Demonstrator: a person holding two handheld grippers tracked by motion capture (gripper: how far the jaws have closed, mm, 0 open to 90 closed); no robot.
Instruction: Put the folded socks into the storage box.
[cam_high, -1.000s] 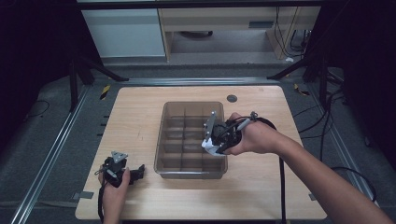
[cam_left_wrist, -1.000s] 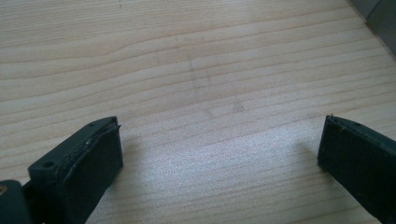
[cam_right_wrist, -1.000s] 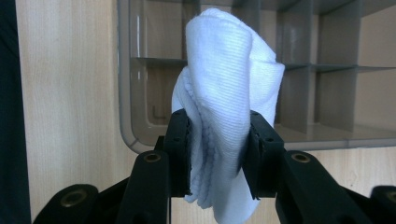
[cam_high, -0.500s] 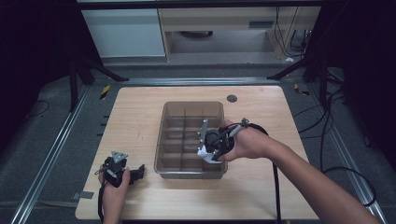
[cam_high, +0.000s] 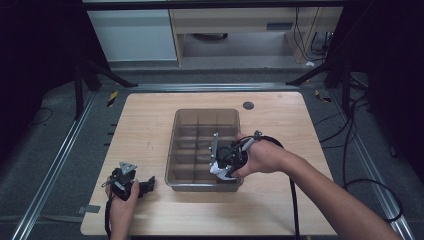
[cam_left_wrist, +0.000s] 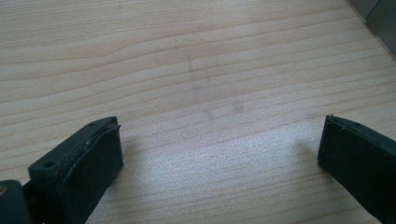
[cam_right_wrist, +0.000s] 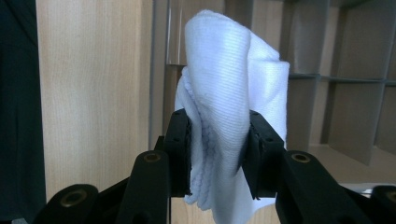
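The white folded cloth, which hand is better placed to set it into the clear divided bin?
Right. The right hand-held gripper is clamped on the white folded cloth at the clear divided plastic bin, by its near right corner. The left hand-held gripper is open over bare wooden table.

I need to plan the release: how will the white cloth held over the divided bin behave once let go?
The white cloth is bunched and folded between the right gripper's jaws, so it is probably soft and floppy. It looks light, likely to drop limply and unfold. Its ribbed knit suggests it won't slip, but may drape over a divider of the bin.
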